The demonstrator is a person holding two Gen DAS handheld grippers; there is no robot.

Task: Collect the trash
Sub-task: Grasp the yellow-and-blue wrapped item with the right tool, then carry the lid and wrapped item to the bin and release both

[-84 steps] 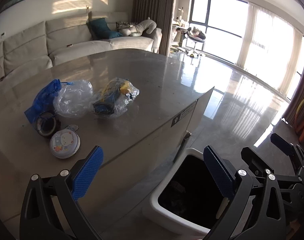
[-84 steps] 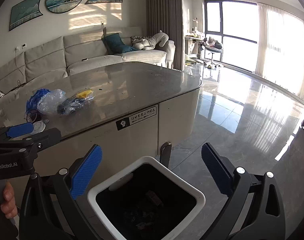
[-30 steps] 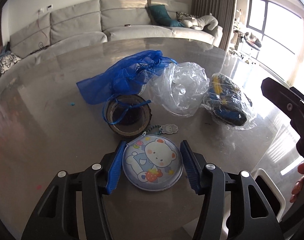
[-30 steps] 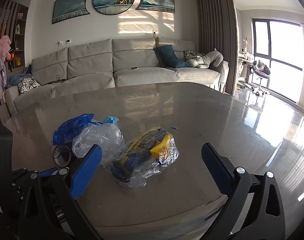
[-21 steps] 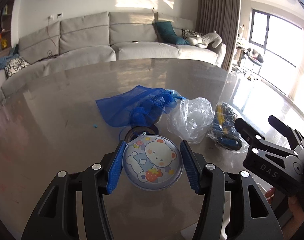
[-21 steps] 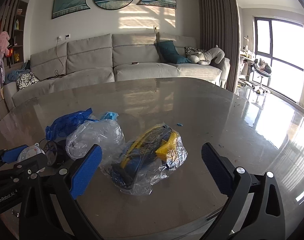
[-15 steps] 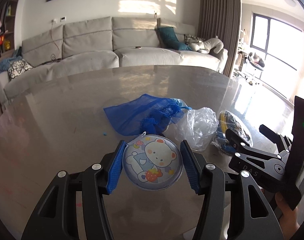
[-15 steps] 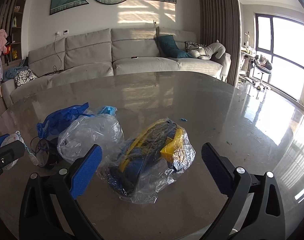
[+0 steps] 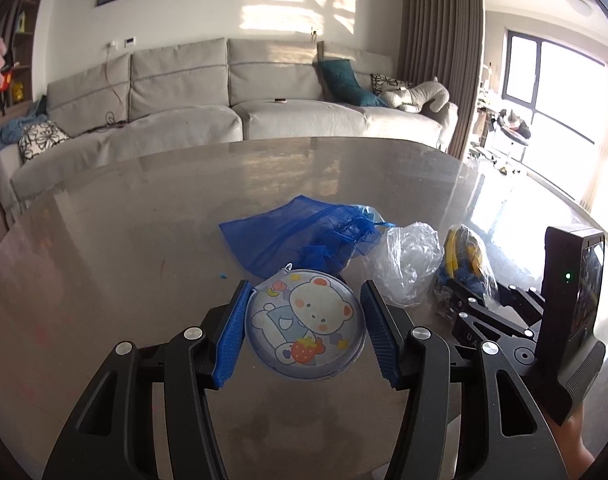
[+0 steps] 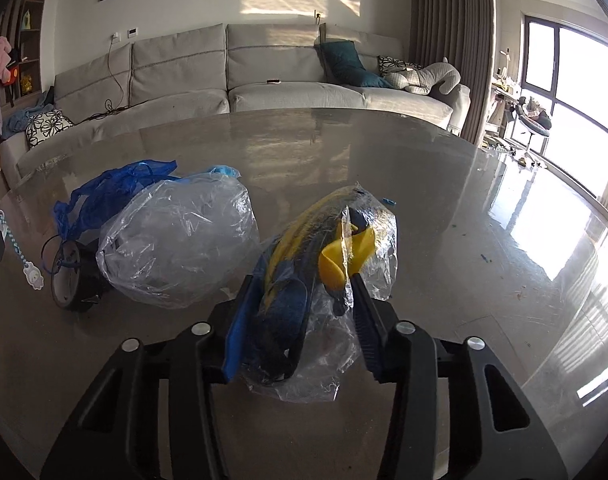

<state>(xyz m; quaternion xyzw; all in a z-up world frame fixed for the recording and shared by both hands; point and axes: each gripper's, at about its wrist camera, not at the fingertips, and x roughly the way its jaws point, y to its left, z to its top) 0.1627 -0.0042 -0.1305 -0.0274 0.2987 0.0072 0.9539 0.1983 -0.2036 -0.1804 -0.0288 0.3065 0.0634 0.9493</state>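
My left gripper (image 9: 305,292) is shut on a round flat case with a cartoon bear (image 9: 304,328), held above the grey table (image 9: 124,240). Its bead chain and charm (image 10: 34,276) hang at the left edge of the right wrist view. My right gripper (image 10: 302,284) is closing its jaws on a clear plastic bag with a blue and yellow item inside (image 10: 331,240), and both pads press into it. The left wrist view shows that gripper (image 9: 475,304) low on the right, at the same bag (image 9: 463,260).
A crumpled clear bag (image 10: 180,244), a blue mesh bag (image 10: 116,184) and a dark tape roll (image 10: 68,276) lie on the table left of the held bag. A grey sofa (image 9: 232,96) stands behind the table. A hand (image 9: 575,452) holds the right gripper's handle.
The left gripper has lifted the bear case off the table. The right gripper has come forward and down over the blue and yellow bag, and its wide-open jaws have closed onto it.
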